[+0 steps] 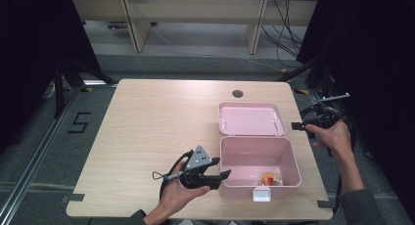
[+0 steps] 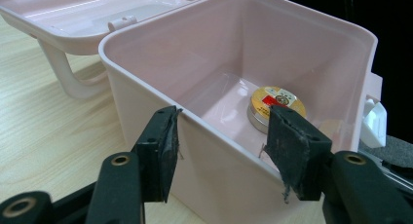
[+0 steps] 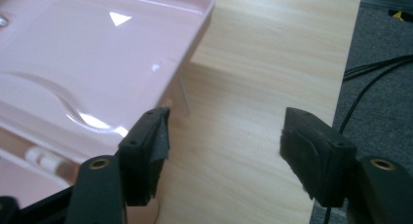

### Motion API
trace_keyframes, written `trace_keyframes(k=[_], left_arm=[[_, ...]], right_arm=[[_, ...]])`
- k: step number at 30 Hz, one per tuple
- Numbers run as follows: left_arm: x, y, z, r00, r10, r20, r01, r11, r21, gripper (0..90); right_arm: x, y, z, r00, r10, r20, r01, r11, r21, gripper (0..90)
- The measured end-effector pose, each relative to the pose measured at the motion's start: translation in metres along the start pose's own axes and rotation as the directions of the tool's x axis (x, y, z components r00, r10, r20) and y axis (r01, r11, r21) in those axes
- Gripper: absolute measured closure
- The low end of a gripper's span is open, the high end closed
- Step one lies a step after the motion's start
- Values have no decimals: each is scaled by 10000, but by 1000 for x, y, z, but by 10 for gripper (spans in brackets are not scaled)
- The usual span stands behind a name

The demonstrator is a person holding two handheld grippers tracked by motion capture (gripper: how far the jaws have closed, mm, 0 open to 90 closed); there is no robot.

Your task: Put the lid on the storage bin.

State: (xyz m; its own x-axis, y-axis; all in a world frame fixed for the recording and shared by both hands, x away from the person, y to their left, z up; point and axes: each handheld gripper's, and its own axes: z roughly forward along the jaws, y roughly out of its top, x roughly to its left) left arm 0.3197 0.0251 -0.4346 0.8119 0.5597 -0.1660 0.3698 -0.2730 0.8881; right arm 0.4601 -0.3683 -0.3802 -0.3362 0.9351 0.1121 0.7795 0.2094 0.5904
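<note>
A pink plastic box (image 1: 288,156) stands open on the right half of the wooden table, its lid (image 1: 251,119) laid flat behind it. A small round tin (image 1: 270,178) with a yellow and red label lies at the box's near right corner; the same tin (image 2: 275,103) appears on the box floor in the left gripper view. My left gripper (image 1: 222,180) is open at the box's near left wall, its jaws straddling the rim of the box (image 2: 204,121). My right gripper (image 1: 295,126) is open beside the lid's right edge, with the lid (image 3: 87,63) at its left jaw.
A white latch (image 1: 261,193) hangs on the box's front wall. A round cable hole (image 1: 238,94) sits near the table's far edge. The table's right edge (image 3: 341,78) runs close to my right gripper, with floor and cables beyond. Bare tabletop (image 1: 156,127) spreads to the left.
</note>
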Motion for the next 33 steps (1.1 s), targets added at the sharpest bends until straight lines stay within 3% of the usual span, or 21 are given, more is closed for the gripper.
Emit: trace_keyframes(k=[2,3,5,6,7,8,11,12,18,19,20,26,28,29,30,33], left_arm=[[0,0,0,10000,4,-54,-3,10000,74,453],[0,0,0,10000,10,-60,-10,10000,47,453],[0,0,0,10000,4,-30,-4,10000,-7,452],[0,0,-1,10000,7,-46,-7,10000,66,453],[0,0,-1,10000,18,-54,-18,10000,76,453],[0,0,-1,10000,18,-59,-17,10000,76,453],[0,0,-1,10000,36,-48,-36,10000,78,453],[0,0,-1,10000,30,-59,-29,10000,77,453],[0,0,-1,10000,35,-62,-34,10000,74,454],[-1,0,-1,10000,9,-79,-8,10000,54,454],[0,0,0,10000,14,-70,-13,10000,54,454],[-1,0,0,10000,38,-92,-38,10000,68,454],[0,0,0,10000,42,-80,-41,10000,65,453],[0,0,0,10000,42,-80,-41,10000,65,453],[-1,0,0,9999,42,-92,-42,10000,72,453],[0,0,0,10000,34,-74,-33,10000,49,452]], right_arm=[[4,9,2,9998,67,-179,-66,10000,68,394],[2,12,4,9989,-472,14,472,9989,-10,410],[4,17,5,9990,-445,27,445,9990,28,428],[10,24,9,10000,-81,33,81,9998,179,448],[8,29,10,9991,-425,-40,426,9985,330,464],[11,32,13,9999,-43,-114,47,9994,349,475],[13,38,15,10000,-27,48,24,9978,669,490],[13,41,19,9995,-281,113,273,9972,698,504],[19,51,32,9996,176,208,-197,9944,1039,561],[17,52,35,9992,-144,363,107,9949,1003,570],[17,54,38,9993,-140,338,103,9940,1088,582],[19,60,47,9988,177,464,-239,9903,1367,641],[22,62,49,9968,592,529,-660,9883,1374,663],[22,62,49,9968,592,529,-660,9883,1374,663],[20,63,52,9981,297,544,-375,9881,1493,669],[23,64,56,9971,483,591,-571,9859,1572,683]])
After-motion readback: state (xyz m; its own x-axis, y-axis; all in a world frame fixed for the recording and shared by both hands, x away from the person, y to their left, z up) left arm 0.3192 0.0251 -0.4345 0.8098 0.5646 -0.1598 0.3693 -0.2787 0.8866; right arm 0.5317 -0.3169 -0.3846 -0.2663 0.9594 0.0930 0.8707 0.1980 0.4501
